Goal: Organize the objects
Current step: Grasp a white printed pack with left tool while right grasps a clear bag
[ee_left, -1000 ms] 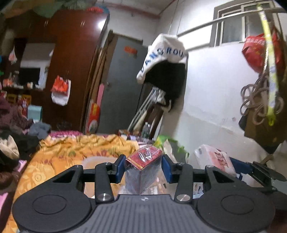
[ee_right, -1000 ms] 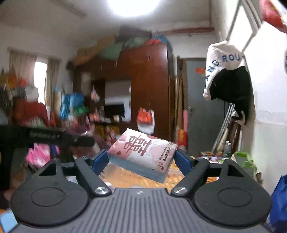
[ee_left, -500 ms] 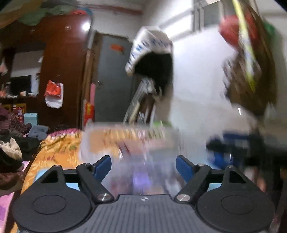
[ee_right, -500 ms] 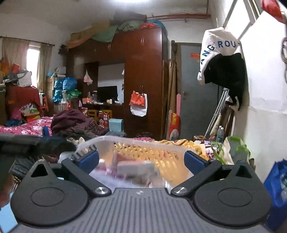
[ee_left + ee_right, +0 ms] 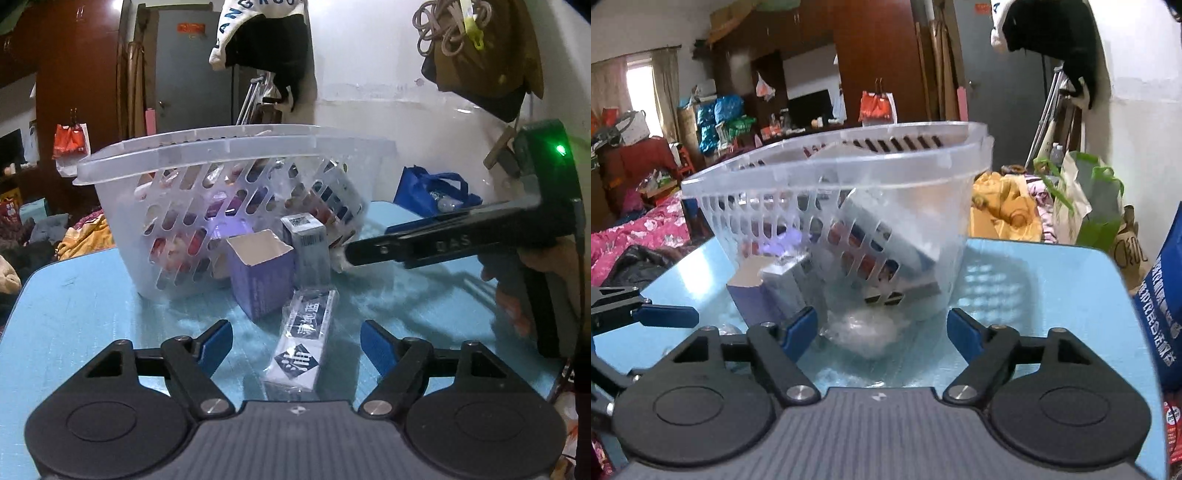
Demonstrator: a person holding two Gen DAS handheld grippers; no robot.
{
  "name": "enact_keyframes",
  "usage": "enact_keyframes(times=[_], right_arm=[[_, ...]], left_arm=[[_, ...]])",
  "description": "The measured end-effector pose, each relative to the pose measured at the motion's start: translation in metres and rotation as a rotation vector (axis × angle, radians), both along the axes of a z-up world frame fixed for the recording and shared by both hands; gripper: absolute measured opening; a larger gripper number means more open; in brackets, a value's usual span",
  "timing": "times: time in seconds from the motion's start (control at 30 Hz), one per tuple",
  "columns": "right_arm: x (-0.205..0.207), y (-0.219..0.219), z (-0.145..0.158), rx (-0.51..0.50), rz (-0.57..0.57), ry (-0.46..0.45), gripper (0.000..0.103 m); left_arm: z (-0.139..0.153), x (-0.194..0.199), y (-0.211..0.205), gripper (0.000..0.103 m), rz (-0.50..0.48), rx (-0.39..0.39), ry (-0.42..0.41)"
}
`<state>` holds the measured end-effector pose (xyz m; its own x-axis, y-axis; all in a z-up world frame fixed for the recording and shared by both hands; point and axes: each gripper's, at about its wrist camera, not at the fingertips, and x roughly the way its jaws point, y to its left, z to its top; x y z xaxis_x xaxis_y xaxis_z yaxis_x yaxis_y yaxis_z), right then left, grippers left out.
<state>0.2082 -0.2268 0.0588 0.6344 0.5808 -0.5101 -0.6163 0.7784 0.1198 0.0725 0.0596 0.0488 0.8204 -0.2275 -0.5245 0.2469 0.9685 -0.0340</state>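
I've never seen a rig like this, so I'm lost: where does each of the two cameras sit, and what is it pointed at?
Left wrist: on the left gripper, looking over a flat wrapped box toward the basket; the right gripper and hand show.
Right wrist: on the right gripper, facing a clear wrapper before the basket; the left gripper's finger shows.
Shared: basket, purple carton, blue table.

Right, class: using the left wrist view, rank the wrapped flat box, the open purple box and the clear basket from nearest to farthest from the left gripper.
1. Wrapped flat box: lies on the table between the open fingers of the left gripper.
2. Open purple box: upright, just beyond, slightly left.
3. Clear basket: farthest, behind the purple box.
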Motion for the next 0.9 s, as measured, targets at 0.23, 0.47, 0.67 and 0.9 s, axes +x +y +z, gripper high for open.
enact_keyframes(times=[0.23, 0.47, 0.67, 0.9], right_arm=[[0.005, 0.007, -0.008, -0.016, 0.004, 0.032, 0.080], [0.003, 0.011, -0.010, -0.045, 0.022, 0.037, 0.064], [-0.010, 0.008, -0.005, -0.044, -0.006, -0.031, 0.062], [-0.030, -0.004, 0.004, 0.021, -0.024, -0.138, 0.062]], left_arm=[[-0.005, 0.001, -0.005, 0.042, 0.020, 0.033, 0.010], [-0.006, -0.005, -0.005, 0.037, 0.014, 0.041, -0.007], [-0.006, -0.010, 0.003, 0.037, 0.016, 0.000, -0.036], [0.002, -0.027, 0.016, 0.036, 0.018, -0.061, -0.162]])
